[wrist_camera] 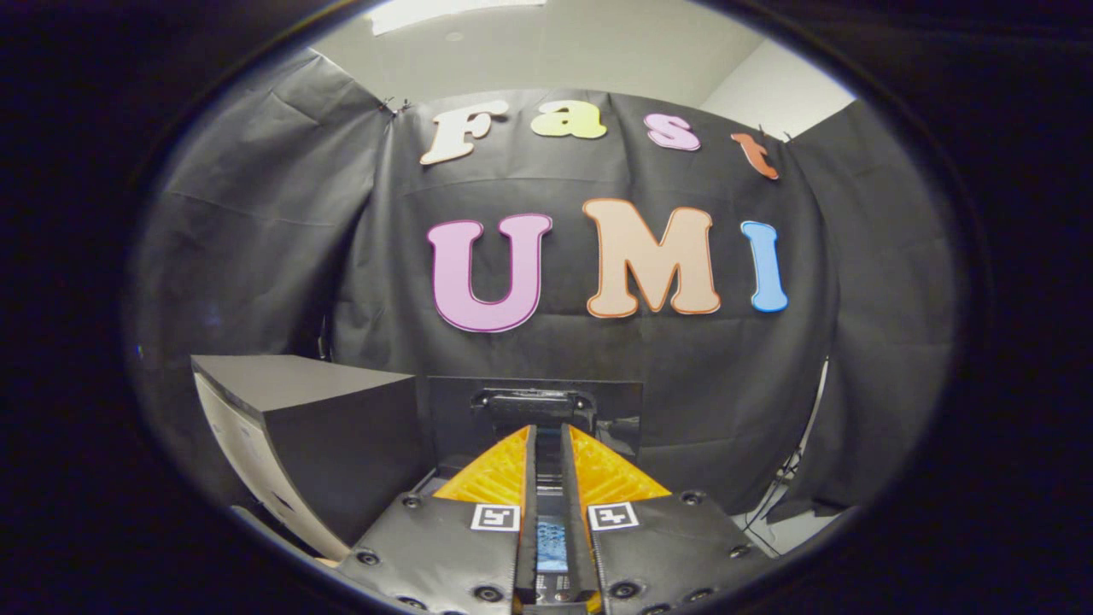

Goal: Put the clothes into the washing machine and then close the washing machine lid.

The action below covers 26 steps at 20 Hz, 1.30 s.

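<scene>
1. The gripper (546, 440) hangs level, its two fingers drawn almost together with only a thin slit between them, pinching nothing.
2. Straight ahead, just beyond the fingertips, stands the washing machine lid (534, 410), raised upright as a dark panel with a handle at its top edge.
3. A dark box (341, 436) sits to the left, near the fingers.
4. Below the slit, a glimpse of blue patterned fabric (551, 547), likely the clothes, though it cannot be told for sure.
5. The coming move looks to turn on the lid: dead ahead, its long axis running left to right across the fingers.
</scene>
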{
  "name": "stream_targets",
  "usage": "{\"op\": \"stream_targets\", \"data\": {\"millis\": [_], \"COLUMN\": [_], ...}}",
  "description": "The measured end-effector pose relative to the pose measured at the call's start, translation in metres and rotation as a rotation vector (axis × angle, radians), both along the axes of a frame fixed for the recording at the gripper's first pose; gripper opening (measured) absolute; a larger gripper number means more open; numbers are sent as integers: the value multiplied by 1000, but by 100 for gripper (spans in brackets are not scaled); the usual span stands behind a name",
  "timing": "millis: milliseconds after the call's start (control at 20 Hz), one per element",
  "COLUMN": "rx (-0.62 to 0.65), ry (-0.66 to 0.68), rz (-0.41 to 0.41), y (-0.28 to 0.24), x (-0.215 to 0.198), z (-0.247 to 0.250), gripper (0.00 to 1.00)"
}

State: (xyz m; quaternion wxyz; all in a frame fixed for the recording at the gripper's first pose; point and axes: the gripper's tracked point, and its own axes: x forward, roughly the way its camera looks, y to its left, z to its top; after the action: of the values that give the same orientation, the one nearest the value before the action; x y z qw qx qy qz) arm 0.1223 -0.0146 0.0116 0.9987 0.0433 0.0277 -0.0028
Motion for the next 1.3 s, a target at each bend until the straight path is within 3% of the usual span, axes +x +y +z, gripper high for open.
{"op": "stream_targets", "data": {"millis": [250, 450, 900, 1050, 1300], "rx": [12, 20, -54, -62, -56], "ry": [10, -6, -12, 14, 86], "rz": [10, 23, 57, 75, 23], "y": [0, 8, 53, 66, 72], "x": [8, 36, 161, 204, 263], "z": [13, 29, 44, 32, 7], "gripper": [15, 15, 96, 96, 97]}}
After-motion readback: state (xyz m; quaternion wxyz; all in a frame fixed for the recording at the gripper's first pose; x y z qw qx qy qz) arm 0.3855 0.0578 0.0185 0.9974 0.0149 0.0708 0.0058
